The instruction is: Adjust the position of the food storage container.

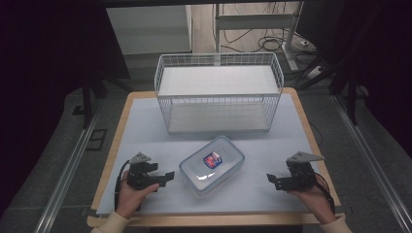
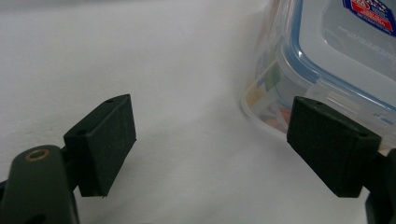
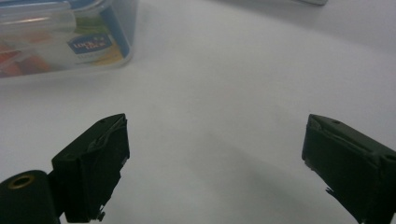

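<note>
White sheeting covers the wooden bench (image 1: 296, 104), which fills the middle of the high view with dark floor and tangled cables beyond it at the top. Toward the upper centre of that view stands a white wire basket (image 1: 218, 92), well apart from both hands. Below it, at lower centre, lies a clear plastic container (image 1: 212, 164) with a blue-edged lid and a red and blue label, set at a slant on the sheet.

At lower left, the left gripper (image 1: 165, 176) is held in a hand (image 1: 130, 194), its jaws pointing right toward the container and stopping just beside its near corner. In the left gripper view the jaws stand wide apart with only white sheet between them; the container sits at upper right, just behind the right-hand jaw.

At lower right, the right gripper (image 1: 271, 179) rests in the other hand (image 1: 313, 199), pointing left, well apart from the container. Its own view shows the jaws spread wide and gripping nothing, the container at upper left.
</note>
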Available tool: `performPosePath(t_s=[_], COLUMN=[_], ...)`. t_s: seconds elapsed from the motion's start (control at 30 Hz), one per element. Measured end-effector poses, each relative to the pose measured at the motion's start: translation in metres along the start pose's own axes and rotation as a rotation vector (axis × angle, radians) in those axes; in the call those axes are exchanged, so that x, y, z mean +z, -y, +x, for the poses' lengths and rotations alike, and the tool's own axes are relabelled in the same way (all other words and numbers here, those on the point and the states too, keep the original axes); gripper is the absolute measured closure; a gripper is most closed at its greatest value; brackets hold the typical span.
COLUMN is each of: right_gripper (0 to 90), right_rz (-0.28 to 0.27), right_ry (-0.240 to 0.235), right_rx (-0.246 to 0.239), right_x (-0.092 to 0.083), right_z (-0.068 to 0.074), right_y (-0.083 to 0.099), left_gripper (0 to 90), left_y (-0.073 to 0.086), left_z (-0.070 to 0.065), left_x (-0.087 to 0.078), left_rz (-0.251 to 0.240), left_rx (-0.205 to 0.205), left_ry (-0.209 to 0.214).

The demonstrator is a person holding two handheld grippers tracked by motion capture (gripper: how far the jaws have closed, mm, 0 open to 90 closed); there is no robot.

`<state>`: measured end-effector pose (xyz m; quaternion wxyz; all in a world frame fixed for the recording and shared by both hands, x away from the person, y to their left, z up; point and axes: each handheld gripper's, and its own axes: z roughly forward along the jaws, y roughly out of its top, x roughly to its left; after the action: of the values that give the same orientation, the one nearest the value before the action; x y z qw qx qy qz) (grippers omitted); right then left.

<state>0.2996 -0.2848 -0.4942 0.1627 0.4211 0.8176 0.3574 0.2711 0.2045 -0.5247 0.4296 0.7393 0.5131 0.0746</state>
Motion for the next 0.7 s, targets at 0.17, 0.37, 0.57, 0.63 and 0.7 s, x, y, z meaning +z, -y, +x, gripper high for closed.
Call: performPosePath(t_s=[0.17,0.37,0.57,0.63,0.7], right_gripper=[8.8,8.9,9.0,9.1,9.2], right_rz=[-0.001,-0.004,-0.004,-0.005,-0.004], right_ry=[-0.013,-0.021,-0.032,-0.035,-0.036], right_rx=[-0.021,-0.019,-0.023,-0.021,-0.016], right_x=[-0.002,-0.003,-0.001,-0.001,-0.002], right_z=[0.003,0.003,0.001,0.001,0.002], right_y=[0.001,0.000,0.001,0.001,0.001], left_gripper=[18.1,19.7,19.6,19.6,19.4], left_y=[-0.002,-0.007,-0.009,-0.011,-0.014], left_z=[-0.002,-0.003,-0.002,-0.004,-0.007], left_x=[-0.002,-0.010,-0.012,-0.014,-0.018], left_rz=[0.003,-0.022,-0.023,-0.027,-0.023], left_rx=[0.002,0.008,0.009,0.014,0.024], left_ry=[0.004,0.008,0.006,0.009,0.032])
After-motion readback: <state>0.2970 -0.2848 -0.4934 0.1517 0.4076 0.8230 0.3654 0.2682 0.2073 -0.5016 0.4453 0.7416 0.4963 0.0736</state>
